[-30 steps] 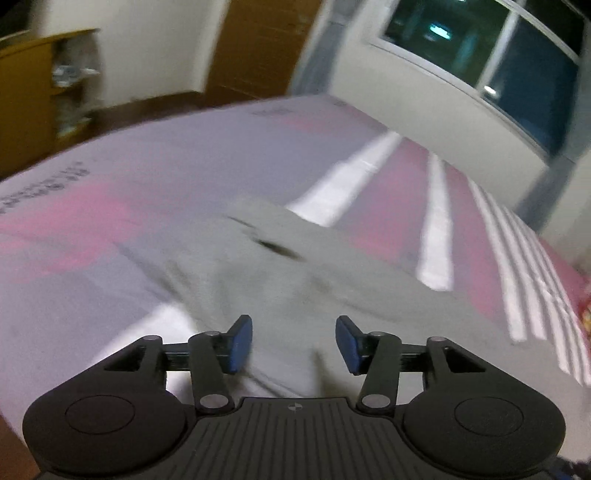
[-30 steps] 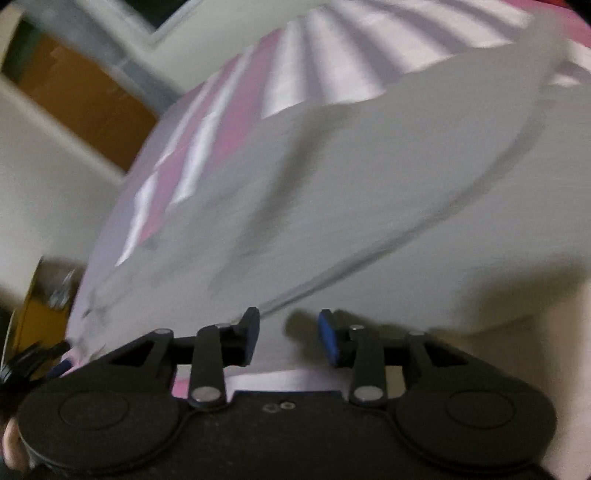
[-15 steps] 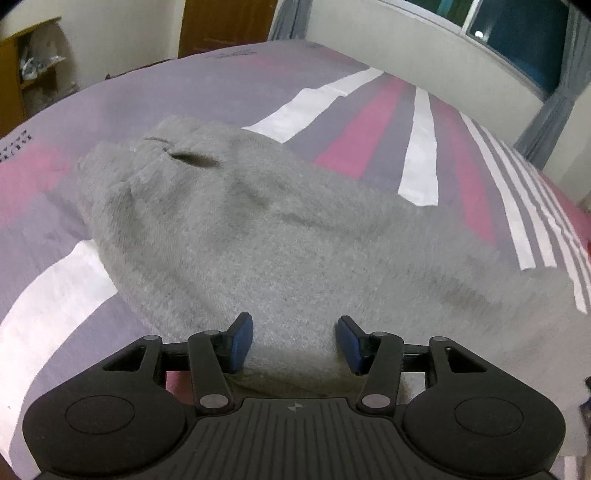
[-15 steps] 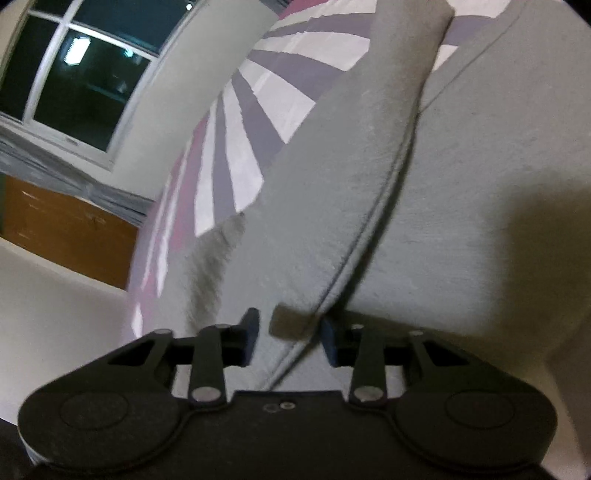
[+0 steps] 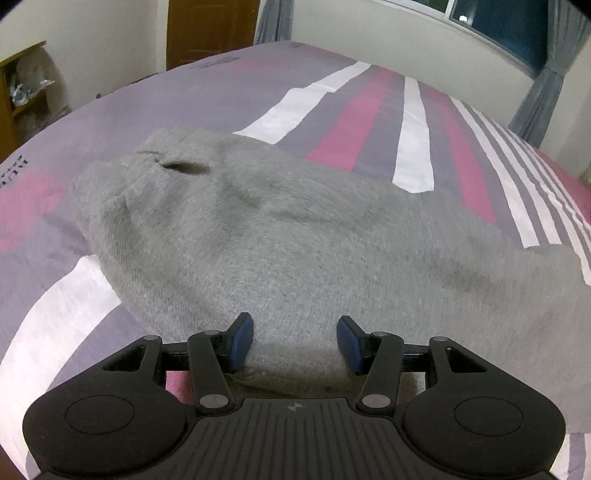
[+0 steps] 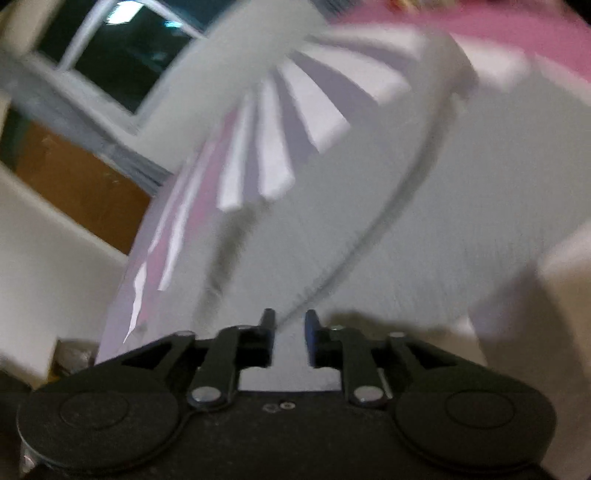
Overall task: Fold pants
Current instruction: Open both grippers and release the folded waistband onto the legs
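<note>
Grey pants (image 5: 295, 240) lie spread across the striped bed (image 5: 351, 110), with a dark pocket slit (image 5: 184, 168) at the far left end. My left gripper (image 5: 295, 341) sits low at the near edge of the cloth. It is open, and the hem bunches between its blue pads without being pinched. The right wrist view is blurred. There the pants (image 6: 406, 221) fill most of the picture, and a seam runs down into my right gripper (image 6: 290, 325). Its jaws stand narrow on the cloth and are opening slightly.
The bedsheet has pink, white and purple stripes. A wooden door (image 5: 212, 29) and a shelf unit (image 5: 22, 92) stand beyond the bed on the left. A dark window (image 5: 498, 22) with a curtain (image 5: 543, 99) is at the back right.
The left gripper came down to the pants' near edge half a second ago and has held still since. The right gripper's jaws narrowed onto the cloth, and its view swung and blurred.
</note>
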A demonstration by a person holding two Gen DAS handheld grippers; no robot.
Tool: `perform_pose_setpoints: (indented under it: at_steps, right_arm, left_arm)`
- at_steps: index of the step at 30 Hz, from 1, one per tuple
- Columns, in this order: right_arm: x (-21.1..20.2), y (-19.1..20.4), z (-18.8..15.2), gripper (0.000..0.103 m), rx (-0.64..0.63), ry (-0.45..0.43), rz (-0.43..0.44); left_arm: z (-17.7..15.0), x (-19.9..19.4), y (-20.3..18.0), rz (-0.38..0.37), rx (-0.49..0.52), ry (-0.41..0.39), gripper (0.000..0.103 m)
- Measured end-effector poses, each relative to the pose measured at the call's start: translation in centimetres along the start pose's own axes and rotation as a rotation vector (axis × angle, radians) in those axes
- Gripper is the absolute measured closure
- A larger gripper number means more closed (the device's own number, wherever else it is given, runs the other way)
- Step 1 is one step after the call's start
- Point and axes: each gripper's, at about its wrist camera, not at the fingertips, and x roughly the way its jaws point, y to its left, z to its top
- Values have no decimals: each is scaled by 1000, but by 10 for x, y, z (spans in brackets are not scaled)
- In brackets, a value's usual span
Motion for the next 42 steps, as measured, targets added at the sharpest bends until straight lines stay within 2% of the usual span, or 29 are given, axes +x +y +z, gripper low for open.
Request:
perform_pose_setpoints:
  at_steps: [6, 8, 10, 11, 13, 15, 18, 20, 23, 24, 25, 27, 29, 31, 34, 37, 40, 42]
  right_arm:
    - [32, -8, 12, 70, 136, -14, 73]
    - [42, -10, 13, 77, 169, -21, 84]
    - [48, -6, 16, 91, 156, -37, 69]
    - [45, -2, 16, 92, 145, -48, 72]
    - [23, 15, 9, 97, 56, -99, 85]
    - [-9, 37, 4, 98, -65, -147, 95]
    - [-49, 46, -12, 98, -123, -155, 120]
    - [-49, 43, -25, 98, -156, -112, 85]
    - [-14, 21, -35, 96, -131, 3, -78]
    - [-4, 12, -37, 98, -117, 28, -105]
    - [-4, 6, -36, 94, -89, 28, -91]
    - [-10, 5, -30, 80, -35, 16, -47]
    - [-25, 5, -24, 55, -27, -19, -21]
    - [-39, 1, -17, 45, -14, -62, -8]
    - [-50, -18, 0, 47, 18, -115, -61]
    - [-62, -46, 14, 52, 109, -176, -98]
    - [-57, -59, 35, 53, 112, -228, -126]
    - [-49, -69, 50, 57, 126, -229, -115]
  left_arm:
    - [0, 2, -2, 3, -1, 2, 51]
    - [0, 3, -2, 1, 2, 3, 47]
    - [1, 3, -4, -3, 7, 5, 44]
    - [1, 4, -5, -2, 12, 5, 43]
    - [1, 4, -6, 1, 30, 5, 43]
    - [0, 3, -6, -5, 47, 3, 43]
    - [-1, 1, -3, -15, 56, 1, 43]
    - [-2, 1, -3, -16, 62, -1, 43]
    - [-3, 0, -5, -8, 68, -4, 43]
    - [-3, -1, -5, -4, 69, -5, 43]
    - [-2, -3, -6, -1, 69, -5, 43]
    - [-1, -9, -7, 0, 59, -16, 43]
    - [1, -20, -10, -19, 36, -44, 43]
    - [2, -28, -18, -47, 40, -56, 43]
    - [1, -27, -37, -73, 70, -47, 43]
    - [-5, -17, -52, -84, 77, -11, 43]
    - [-11, -9, -60, -61, 96, 5, 43]
    - [-12, -7, -62, -50, 105, 5, 43]
